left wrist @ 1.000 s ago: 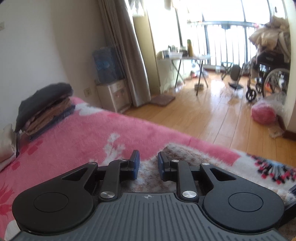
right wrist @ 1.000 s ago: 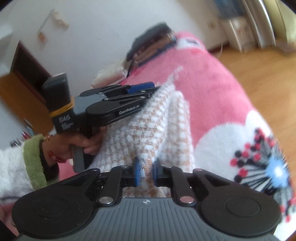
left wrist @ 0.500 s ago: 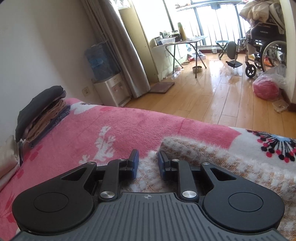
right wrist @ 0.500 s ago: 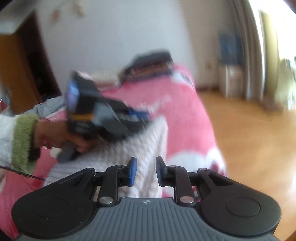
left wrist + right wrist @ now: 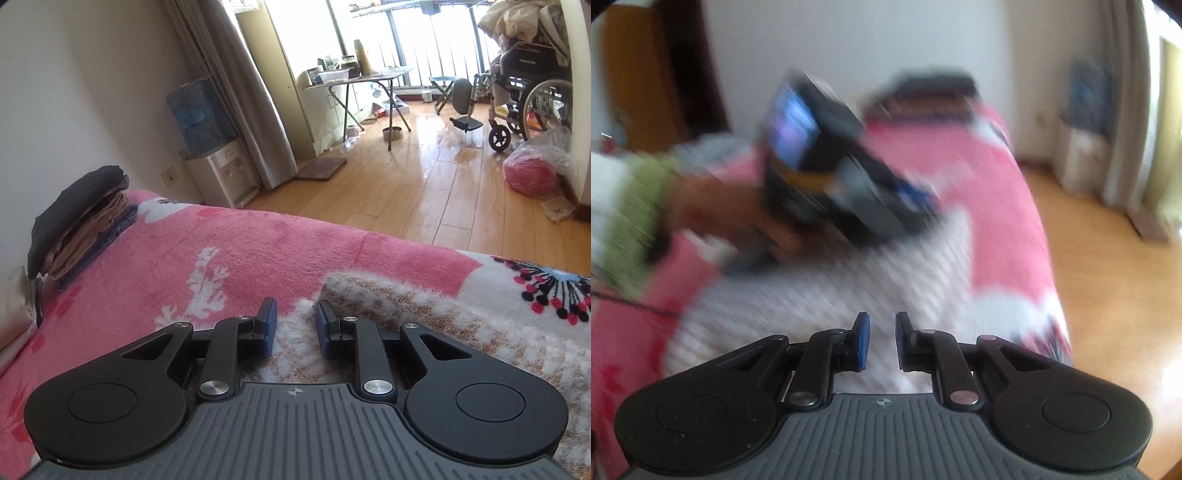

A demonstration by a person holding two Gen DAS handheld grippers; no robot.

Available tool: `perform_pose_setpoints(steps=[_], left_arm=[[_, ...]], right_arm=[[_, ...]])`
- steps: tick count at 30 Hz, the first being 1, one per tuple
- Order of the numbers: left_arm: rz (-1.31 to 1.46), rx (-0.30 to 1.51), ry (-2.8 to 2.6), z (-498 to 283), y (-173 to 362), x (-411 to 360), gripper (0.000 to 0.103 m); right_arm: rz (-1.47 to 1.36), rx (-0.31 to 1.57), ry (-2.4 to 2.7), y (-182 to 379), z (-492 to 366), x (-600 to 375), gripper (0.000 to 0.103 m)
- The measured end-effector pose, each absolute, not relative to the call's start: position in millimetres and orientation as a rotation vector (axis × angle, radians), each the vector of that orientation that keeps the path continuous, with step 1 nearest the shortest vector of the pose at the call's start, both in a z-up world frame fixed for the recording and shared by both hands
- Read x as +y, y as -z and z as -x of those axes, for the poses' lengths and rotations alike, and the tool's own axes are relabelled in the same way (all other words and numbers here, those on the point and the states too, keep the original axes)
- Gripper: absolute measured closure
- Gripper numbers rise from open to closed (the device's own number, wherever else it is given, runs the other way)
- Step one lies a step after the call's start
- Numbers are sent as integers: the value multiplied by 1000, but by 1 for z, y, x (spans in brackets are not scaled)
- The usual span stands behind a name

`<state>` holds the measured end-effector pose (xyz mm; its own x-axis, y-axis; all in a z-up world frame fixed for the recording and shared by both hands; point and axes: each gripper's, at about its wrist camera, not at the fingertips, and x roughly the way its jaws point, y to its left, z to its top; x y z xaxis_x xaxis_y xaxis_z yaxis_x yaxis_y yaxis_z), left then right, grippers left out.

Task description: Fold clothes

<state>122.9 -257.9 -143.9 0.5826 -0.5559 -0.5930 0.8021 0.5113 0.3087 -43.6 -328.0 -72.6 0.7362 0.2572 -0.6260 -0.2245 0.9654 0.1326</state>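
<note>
A fluffy white-and-tan checked garment (image 5: 424, 325) lies spread on the pink flowered blanket (image 5: 258, 251) of a bed. My left gripper (image 5: 295, 306) rests low on the garment's near corner, and fuzzy fabric fills the narrow gap between its blue pads. In the blurred right wrist view, a hand (image 5: 731, 210) in a green-cuffed sleeve holds that left gripper (image 5: 923, 206) at the garment's (image 5: 820, 295) far corner. My right gripper (image 5: 881, 321) hovers above the garment's near part. Its jaws are closing, and nothing is pinched between them.
A stack of folded clothes (image 5: 81, 218) sits at the blanket's far end by the wall. Beyond the bed's edge is wooden floor with a water dispenser (image 5: 218, 173), a folding table (image 5: 362, 77), a wheelchair (image 5: 532, 85) and a red bag (image 5: 532, 173).
My right gripper let go of the raised fold it pinched, rolled level and lifted away. My left gripper sank with its corner of the garment, which now lies flat instead of tented.
</note>
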Motion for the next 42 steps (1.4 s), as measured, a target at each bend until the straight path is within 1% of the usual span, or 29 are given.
perform_pose_setpoints(steps=[3, 7, 9, 10, 12, 15, 18, 19, 22, 23, 25, 28, 31, 34, 37, 40, 42], left_arm=[[-591, 458, 859, -124, 143, -256, 81], [-596, 452, 862, -122, 144, -256, 81], [-591, 461, 864, -124, 143, -256, 81], [-588, 467, 866, -126, 143, -256, 81], [-589, 467, 866, -126, 143, -257, 81], [-589, 467, 866, -126, 143, -257, 81], [-583, 453, 867, -124, 145, -253, 81], [-585, 445, 866, -123, 145, -252, 81], [-585, 470, 870, -127, 144, -255, 81], [-583, 471, 871, -127, 145, -255, 81], [-577, 471, 872, -126, 145, -255, 81], [-577, 454, 876, -123, 147, -252, 81], [-580, 471, 876, -126, 146, -255, 81], [-577, 473, 876, -126, 146, -255, 81], [-577, 452, 875, -123, 148, -252, 81], [-583, 450, 872, -121, 147, -254, 81], [-596, 441, 863, -119, 147, -255, 81]], right_arm=[[4, 679, -352, 81, 36, -298, 88], [98, 820, -342, 126, 57, -285, 88], [133, 855, -330, 116, 67, -281, 89], [164, 844, -342, 106, 69, -276, 89], [195, 725, -413, 81, 68, -265, 89], [205, 641, -547, 74, 54, -240, 89], [272, 747, -641, 127, 41, -214, 92], [296, 708, -648, 139, 46, -212, 92], [284, 712, -668, 115, 47, -216, 94], [278, 681, -692, 105, 55, -220, 94], [262, 685, -727, 103, 55, -226, 94], [251, 734, -758, 136, 52, -223, 94], [178, 756, -764, 135, 40, -234, 94], [237, 720, -768, 113, 48, -235, 95], [316, 758, -752, 135, 47, -232, 95], [250, 769, -745, 144, 42, -240, 95], [304, 743, -720, 145, 57, -237, 95]])
